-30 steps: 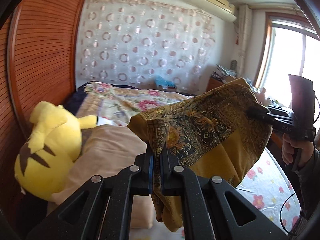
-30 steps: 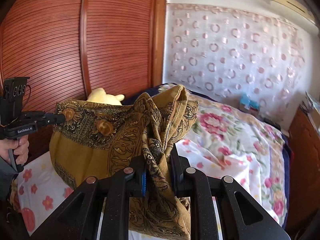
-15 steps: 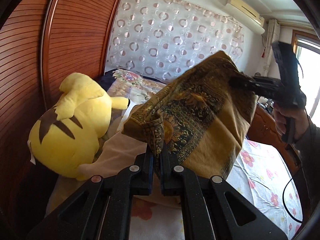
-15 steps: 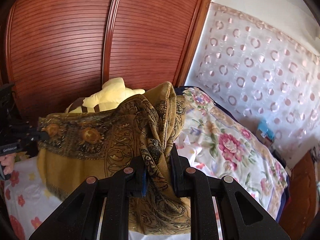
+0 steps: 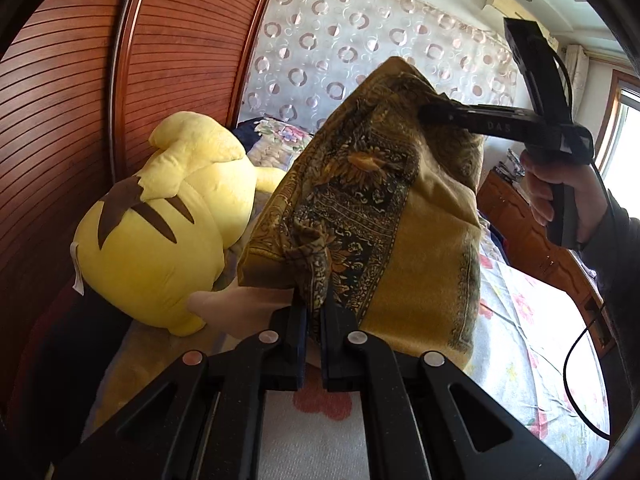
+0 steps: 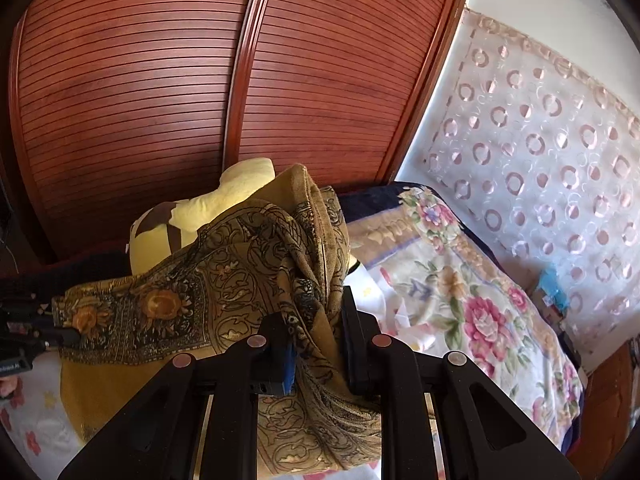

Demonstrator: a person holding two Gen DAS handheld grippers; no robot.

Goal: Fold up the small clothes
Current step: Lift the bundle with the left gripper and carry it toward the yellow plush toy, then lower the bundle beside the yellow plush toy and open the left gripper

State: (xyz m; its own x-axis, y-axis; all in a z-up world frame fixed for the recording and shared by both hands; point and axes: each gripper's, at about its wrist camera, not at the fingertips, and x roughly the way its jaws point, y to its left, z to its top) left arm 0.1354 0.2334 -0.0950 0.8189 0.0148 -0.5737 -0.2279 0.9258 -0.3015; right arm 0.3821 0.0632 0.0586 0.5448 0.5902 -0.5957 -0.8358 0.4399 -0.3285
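A mustard-yellow cloth [image 5: 420,240] with a dark floral border hangs stretched in the air above the bed. My left gripper [image 5: 314,312] is shut on one bunched corner of it. My right gripper [image 6: 316,332] is shut on another bunched corner; it also shows in the left wrist view [image 5: 428,112], higher up at the cloth's top edge. In the right wrist view the cloth [image 6: 168,320] spans leftward to the left gripper [image 6: 48,332] at the frame's left edge.
A yellow plush toy [image 5: 160,232] lies on a beige pillow [image 5: 240,304] against the ribbed wooden headboard [image 5: 80,120]. The bed has a white flowered sheet [image 5: 540,352] and a floral quilt [image 6: 460,280]. A patterned curtain [image 6: 540,140] hangs behind.
Both grippers swung left toward the headboard with the cloth held between them. The right gripper rose higher relative to the left. Both grips stayed shut.
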